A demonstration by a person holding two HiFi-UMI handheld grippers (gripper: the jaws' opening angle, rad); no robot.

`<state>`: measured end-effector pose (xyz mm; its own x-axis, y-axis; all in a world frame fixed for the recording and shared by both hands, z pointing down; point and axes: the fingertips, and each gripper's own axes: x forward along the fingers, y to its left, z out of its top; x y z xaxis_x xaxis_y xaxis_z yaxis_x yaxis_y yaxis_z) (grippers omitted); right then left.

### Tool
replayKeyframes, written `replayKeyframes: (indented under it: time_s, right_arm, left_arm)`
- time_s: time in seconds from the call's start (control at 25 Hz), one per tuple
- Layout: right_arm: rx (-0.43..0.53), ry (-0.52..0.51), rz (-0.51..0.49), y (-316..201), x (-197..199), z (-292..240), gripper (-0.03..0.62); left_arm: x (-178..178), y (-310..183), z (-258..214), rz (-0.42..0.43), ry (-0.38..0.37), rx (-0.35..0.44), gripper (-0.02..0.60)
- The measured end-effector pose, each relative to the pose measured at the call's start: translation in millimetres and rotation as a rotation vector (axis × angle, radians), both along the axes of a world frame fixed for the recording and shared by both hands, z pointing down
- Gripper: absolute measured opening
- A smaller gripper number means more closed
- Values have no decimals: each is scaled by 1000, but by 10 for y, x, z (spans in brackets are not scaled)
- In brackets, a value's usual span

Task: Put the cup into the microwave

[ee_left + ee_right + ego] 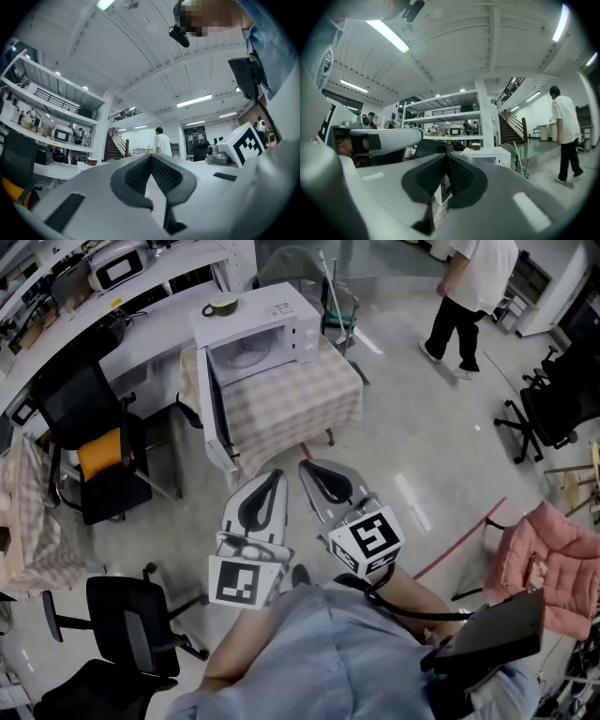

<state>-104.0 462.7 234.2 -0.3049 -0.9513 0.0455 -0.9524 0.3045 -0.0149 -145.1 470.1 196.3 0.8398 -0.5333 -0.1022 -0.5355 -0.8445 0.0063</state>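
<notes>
A white microwave [258, 334] stands on a small table with a checked cloth [291, 404], its door [217, 413] swung open toward me. A brown cup [222, 306] sits on top of the microwave, at its left; the cup [476, 146] also shows small in the right gripper view. My left gripper [275, 474] and right gripper [307, 465] are side by side near the floor space in front of the table, well short of the microwave. Both are shut with nothing between the pads, as the left gripper [151, 157] and right gripper [444, 157] show in their own views.
Black office chairs [94, 437] stand at the left and lower left [131, 634]. A chair with a pink cushion [553, 568] is at the right. A person [469, 296] walks at the far right. A long desk [112, 329] runs behind the microwave table.
</notes>
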Motion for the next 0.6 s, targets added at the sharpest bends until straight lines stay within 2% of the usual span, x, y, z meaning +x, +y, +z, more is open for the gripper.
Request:
replayKeyframes:
  time_s: [0.16,0.6]
  right_arm:
    - [-10,3,-1,-193,68,20,2]
    - [14,-16,-8,-1040,873,99,2]
  left_arm:
    - [73,-215,38,-8,15,-11,5]
    - [838,-991,301,-37,-84,-57,5]
